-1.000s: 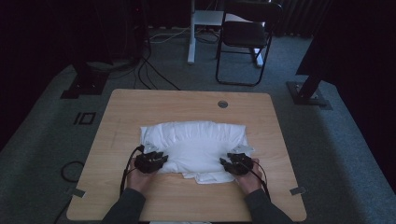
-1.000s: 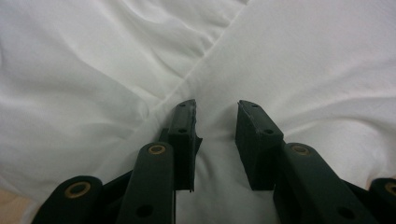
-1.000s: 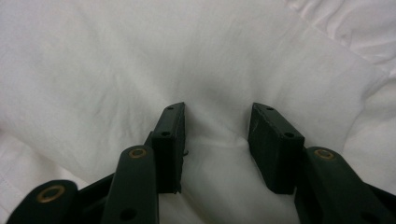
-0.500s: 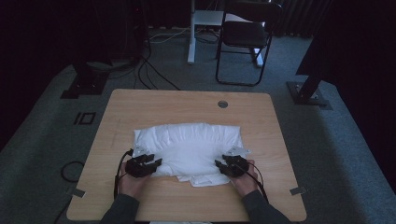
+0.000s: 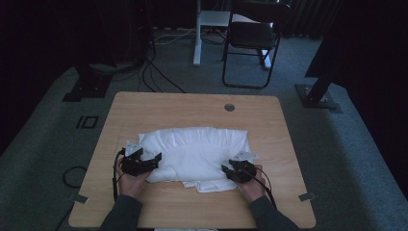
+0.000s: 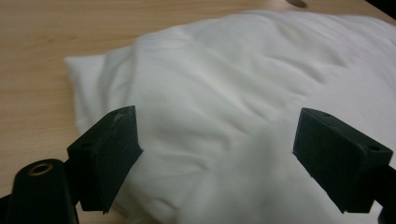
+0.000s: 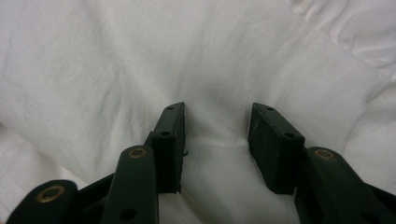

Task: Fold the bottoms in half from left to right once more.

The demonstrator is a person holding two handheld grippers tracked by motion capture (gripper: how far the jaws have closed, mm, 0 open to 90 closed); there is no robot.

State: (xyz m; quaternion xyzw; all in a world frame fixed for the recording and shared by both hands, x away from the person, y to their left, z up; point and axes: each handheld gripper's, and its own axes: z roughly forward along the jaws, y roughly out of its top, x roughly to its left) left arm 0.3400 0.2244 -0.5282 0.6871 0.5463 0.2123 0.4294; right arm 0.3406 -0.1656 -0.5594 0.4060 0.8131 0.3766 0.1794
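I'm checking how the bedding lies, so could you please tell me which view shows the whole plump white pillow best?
The high view: there the plump white pillow lies whole on the light wooden table, all edges visible. The left gripper view shows its near corner and creased top. The right gripper view gives just a close patch of its fabric.

The left tool (image 5: 144, 161) now has its jaws wide apart. They have just been opening, and the white pillow (image 5: 195, 149) lies between them, but the pads do not squeeze it any more. This tool sits a bit farther out at the pillow's left end than it did a second ago, when it was right on the cloth. The pillow looks puffier and wider at its left end now, closer to the left edge of the worktop (image 5: 144, 108).
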